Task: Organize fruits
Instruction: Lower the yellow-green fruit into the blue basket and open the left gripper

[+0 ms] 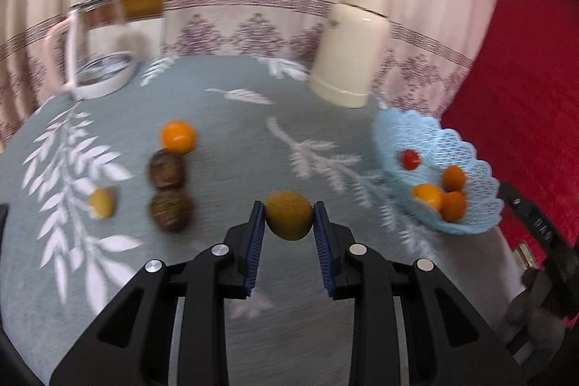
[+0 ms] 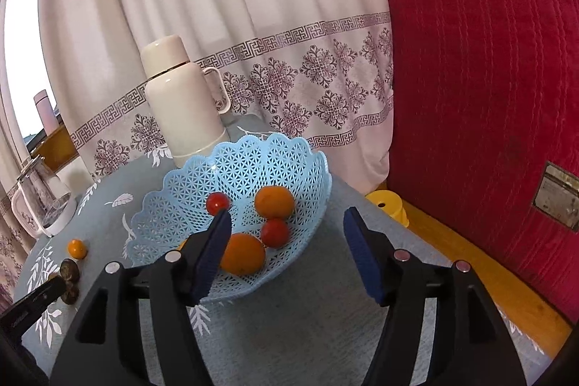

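Blue pads of your left gripper (image 1: pixel 289 223) squeeze a round yellow-green fruit (image 1: pixel 288 220), lifted over the grey leaf-print tablecloth (image 1: pixel 224 118). Your right gripper (image 2: pixel 286 234) stands wide with nothing in it, above the light blue lacy plastic basket (image 2: pixel 239 165), where two oranges and two small red tomatoes sit

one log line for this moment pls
left tool: shut on yellow-green fruit | right tool: open, empty | blue basket: four fruits
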Tool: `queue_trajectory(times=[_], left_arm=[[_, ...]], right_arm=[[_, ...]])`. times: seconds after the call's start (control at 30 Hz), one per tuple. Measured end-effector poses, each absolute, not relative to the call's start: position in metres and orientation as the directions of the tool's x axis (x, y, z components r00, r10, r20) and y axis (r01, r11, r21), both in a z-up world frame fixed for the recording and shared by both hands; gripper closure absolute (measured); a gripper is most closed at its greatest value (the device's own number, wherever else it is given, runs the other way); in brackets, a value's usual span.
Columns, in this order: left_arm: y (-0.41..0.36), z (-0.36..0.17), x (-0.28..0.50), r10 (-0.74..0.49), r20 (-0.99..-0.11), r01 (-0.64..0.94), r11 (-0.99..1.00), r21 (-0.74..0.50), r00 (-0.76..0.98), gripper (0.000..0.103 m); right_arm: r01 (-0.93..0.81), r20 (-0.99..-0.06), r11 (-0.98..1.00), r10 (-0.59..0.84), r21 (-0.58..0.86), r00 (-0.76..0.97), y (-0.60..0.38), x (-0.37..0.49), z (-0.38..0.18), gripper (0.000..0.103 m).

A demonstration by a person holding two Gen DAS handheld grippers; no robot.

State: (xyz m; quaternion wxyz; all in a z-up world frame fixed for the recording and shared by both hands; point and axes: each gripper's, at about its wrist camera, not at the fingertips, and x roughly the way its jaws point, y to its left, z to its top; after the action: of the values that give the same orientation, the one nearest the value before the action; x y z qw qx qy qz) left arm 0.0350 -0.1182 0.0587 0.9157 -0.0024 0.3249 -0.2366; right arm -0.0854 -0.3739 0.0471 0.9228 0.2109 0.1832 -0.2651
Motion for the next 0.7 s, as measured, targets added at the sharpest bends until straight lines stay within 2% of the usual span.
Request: queue_trajectory(times=[0.37,0.63,0.7], left_arm=[[-0.203,0.079,0.042,-0.560,-0.570,0.591,0.791,-0.155,0.601,0.075],[-0.234,0.069,0.055,-0.564,-0.597,0.609,0.778,-0.153,0.570,0.075],[-0.239,0.068,0.055,-0.567,-0.601,0.615,0.773,-0.152,0.564,0.071]], right_arm=[[0.563,-0.460,0.765,-0.397,0.312,0.794,-0.376,-0.086,0.044,0.037],[0.557,-0.468,0.768,-0.384,0.316,0.796,-0.377,-0.084,0.043,0.037],[0.555,-0.470,0.770,-0.382,0.315,0.796,-0.377,-0.083,0.043,0.037]])
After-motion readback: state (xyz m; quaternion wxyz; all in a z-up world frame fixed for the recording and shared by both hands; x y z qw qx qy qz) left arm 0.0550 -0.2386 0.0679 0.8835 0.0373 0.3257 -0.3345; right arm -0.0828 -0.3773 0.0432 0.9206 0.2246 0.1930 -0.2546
